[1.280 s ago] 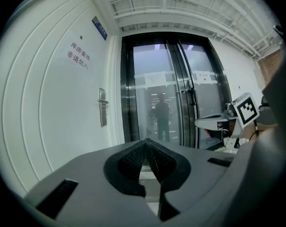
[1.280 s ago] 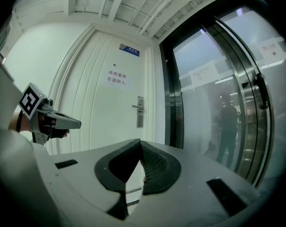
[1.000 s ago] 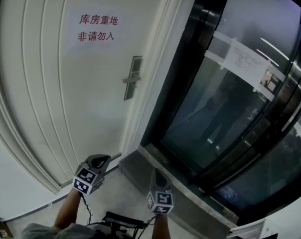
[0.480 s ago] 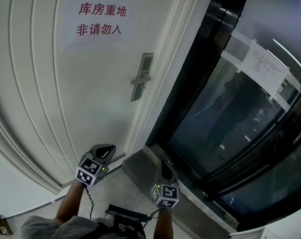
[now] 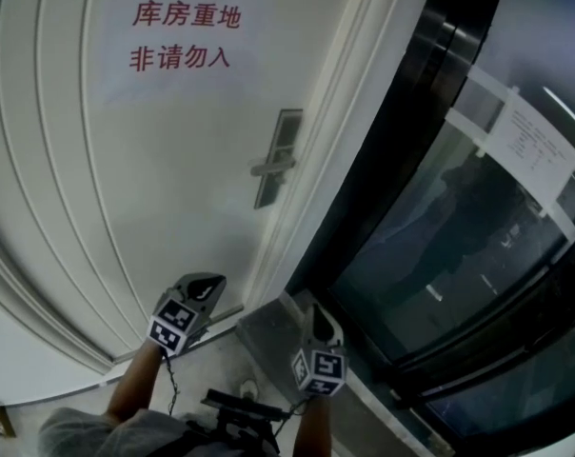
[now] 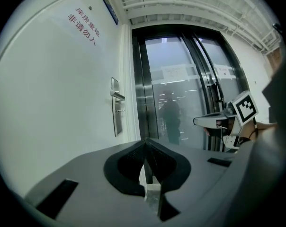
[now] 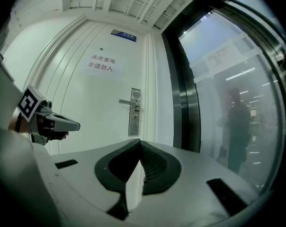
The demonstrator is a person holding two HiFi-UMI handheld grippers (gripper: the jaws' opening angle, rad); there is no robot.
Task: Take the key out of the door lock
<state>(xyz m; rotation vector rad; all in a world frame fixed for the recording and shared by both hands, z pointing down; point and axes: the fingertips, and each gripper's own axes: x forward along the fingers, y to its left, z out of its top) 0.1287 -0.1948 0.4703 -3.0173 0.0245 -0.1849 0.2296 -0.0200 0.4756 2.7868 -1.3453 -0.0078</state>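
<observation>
A metal lock plate with a lever handle sits at the right edge of the white door. It also shows as the lock plate and as the lock plate. A small projection under the handle may be the key; it is too small to tell. My left gripper and right gripper hang low, far below the lock, side by side. Both are shut with nothing between the jaws: left gripper, right gripper.
Red characters are printed on the door above the lock. Right of the door frame stand dark glass sliding doors with paper notices taped on. A grey stone threshold runs along the floor beneath.
The head view has closed in on the door: the lock plate and red characters look larger and have shifted. Both grippers stay low and shut, nearly where they were.
</observation>
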